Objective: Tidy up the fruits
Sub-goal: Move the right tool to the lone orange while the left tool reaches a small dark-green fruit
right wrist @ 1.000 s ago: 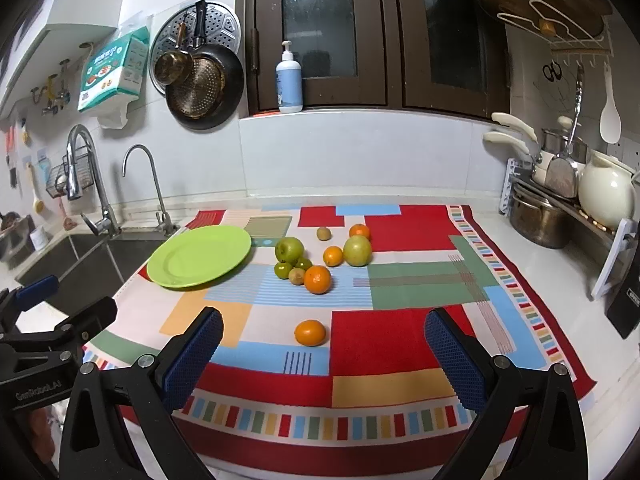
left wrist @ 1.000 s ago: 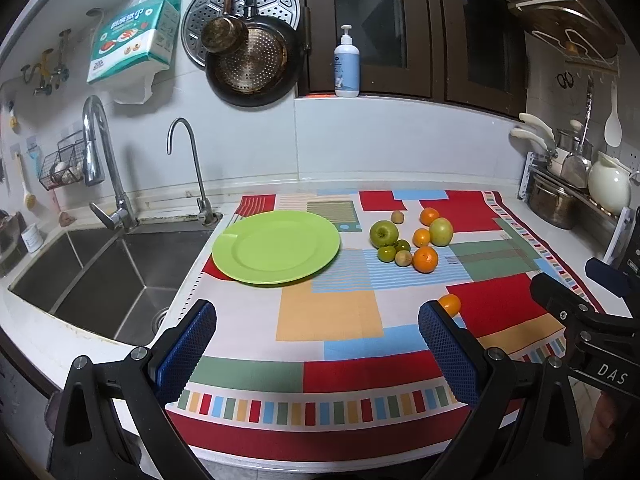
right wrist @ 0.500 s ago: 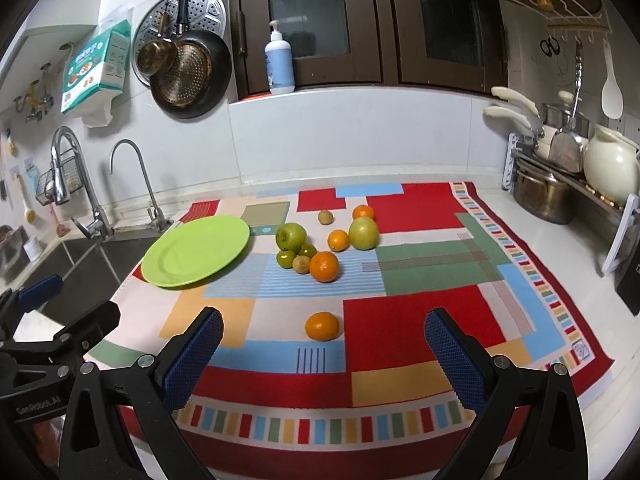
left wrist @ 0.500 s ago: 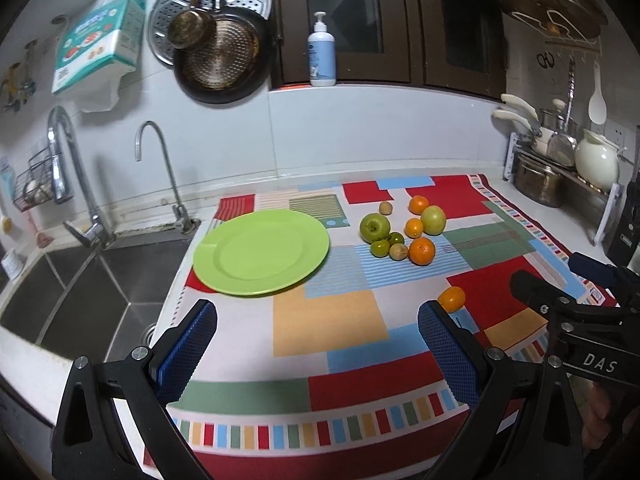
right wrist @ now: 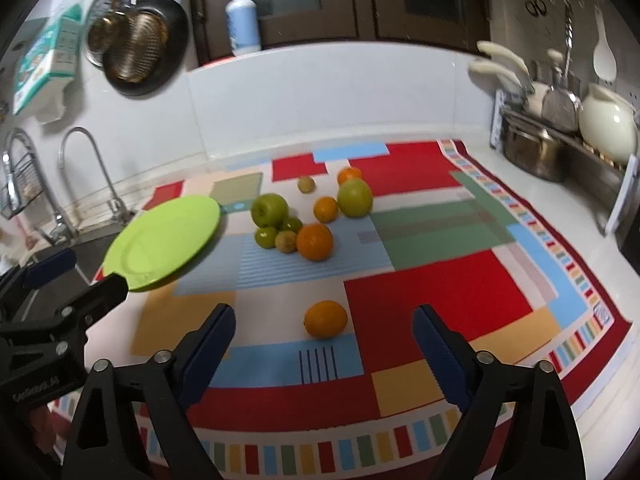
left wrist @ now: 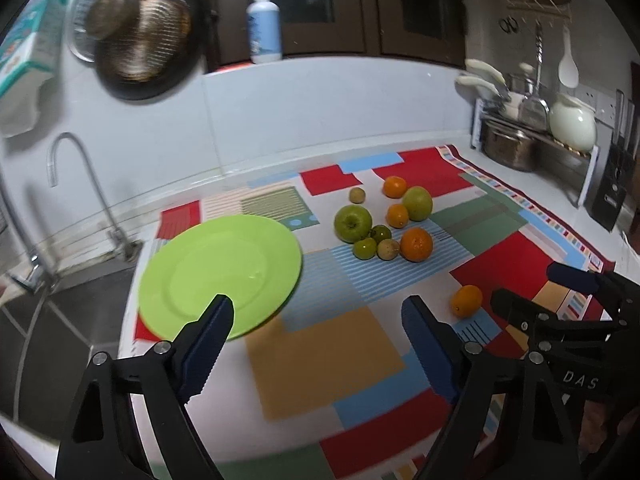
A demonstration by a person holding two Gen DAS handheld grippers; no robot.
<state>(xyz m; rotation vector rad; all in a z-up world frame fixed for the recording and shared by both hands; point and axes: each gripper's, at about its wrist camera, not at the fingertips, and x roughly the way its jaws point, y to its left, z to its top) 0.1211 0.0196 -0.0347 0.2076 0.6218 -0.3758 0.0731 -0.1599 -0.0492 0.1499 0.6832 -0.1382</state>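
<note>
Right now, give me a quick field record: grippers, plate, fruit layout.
left gripper: open, holding nothing
right gripper: open, holding nothing
green plate: no fruit on it, left part of patchwork cloth
fruit cluster: right of plate, unsorted
lone orange: apart from cluster, just ahead of right gripper's open fingers

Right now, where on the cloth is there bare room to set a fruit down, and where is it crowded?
The green plate is bare, so it has the most room. The cloth's right side, past the lone orange, is open, as is the yellow patch ahead of the left claw. The fruit cluster beside the plate is crowded.
</note>
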